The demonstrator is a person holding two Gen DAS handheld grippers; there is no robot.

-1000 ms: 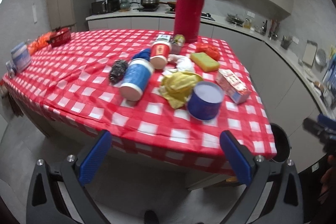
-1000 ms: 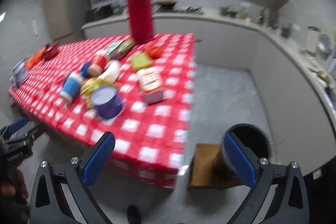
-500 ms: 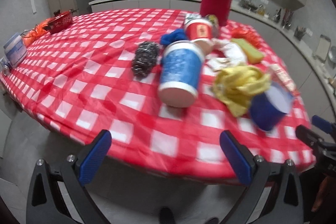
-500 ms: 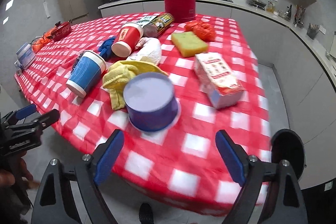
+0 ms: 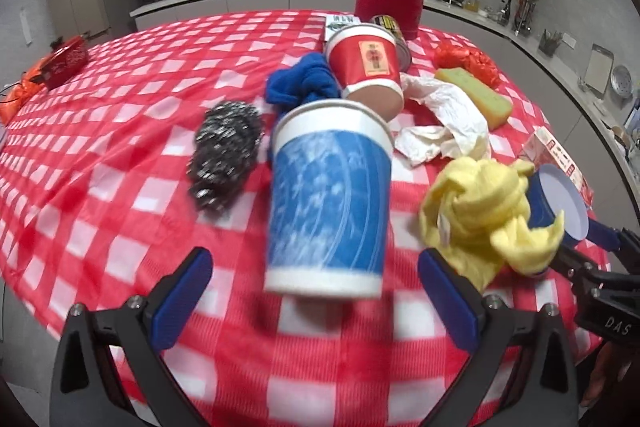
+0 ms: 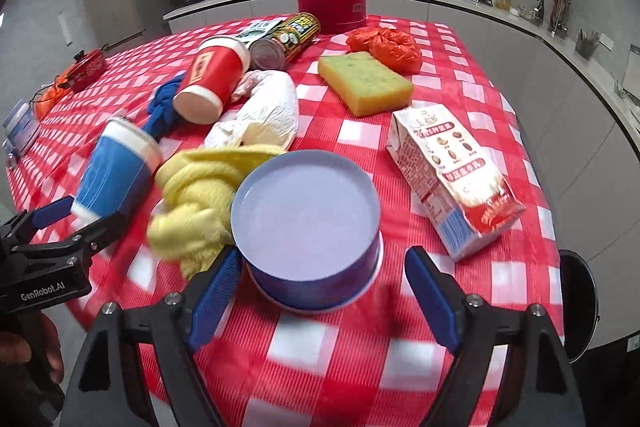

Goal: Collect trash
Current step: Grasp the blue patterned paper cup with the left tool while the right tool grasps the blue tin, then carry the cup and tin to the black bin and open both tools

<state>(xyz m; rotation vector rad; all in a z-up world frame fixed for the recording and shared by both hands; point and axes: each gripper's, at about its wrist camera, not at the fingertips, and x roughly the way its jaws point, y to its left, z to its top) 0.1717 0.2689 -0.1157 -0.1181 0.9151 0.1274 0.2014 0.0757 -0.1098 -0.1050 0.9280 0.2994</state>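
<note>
Two tools hover over the near edge of the table [image 6: 520, 131], which wears a red-and-white checked cloth. The left tool [image 5: 316, 291] carries "GenRobot.AI" on its body in the right wrist view; its fingers are spread wide, with the blue paper cup [image 5: 330, 199] lying on its side between and just beyond them, base toward the near edge. The right tool [image 6: 320, 295] is likewise spread, its fingers flanking the blue round tub [image 6: 308, 231], which stands near the near edge with its pale lid on; its contents are hidden. A yellow cloth [image 6: 200, 199] lies touching the tub, between it and the blue cup. A milk carton [image 6: 452, 183] with printed nuts and unreadable script lies toward the right edge. Farther in lie a red paper cup [image 6: 212, 79] on its side, a crumpled white wrapper [image 6: 268, 115], a green-yellow sponge [image 6: 366, 83], a steel scourer [image 5: 226, 151] and a tipped can [image 6: 286, 39].
</note>
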